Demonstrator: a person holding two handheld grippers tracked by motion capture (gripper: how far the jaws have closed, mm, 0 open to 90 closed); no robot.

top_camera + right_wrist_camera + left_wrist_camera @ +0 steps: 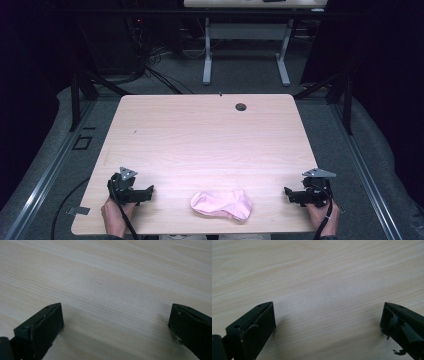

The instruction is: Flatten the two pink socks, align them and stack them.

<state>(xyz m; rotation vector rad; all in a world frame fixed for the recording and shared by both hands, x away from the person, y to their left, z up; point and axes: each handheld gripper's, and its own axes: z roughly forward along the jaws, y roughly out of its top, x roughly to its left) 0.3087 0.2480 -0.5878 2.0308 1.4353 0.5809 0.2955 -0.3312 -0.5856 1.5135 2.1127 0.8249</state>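
We see a pale pink cloth point(222, 204) on a light wood-grain table point(200, 135), black grippers with grey plates, dark grey carpet point(240, 75), and a white-legged table point(245, 30) beyond.

Light wood-grain table point(200, 145), rounded corners, dark cable grommet hole point(241, 107) near the far edge, right of centre. Crumpled pink cloth point(222, 204) lies on it at the near edge, about mid-width. Left gripper point(146, 192) and right gripper point(289, 193) rest on the top either side of the cloth, both apart from it.
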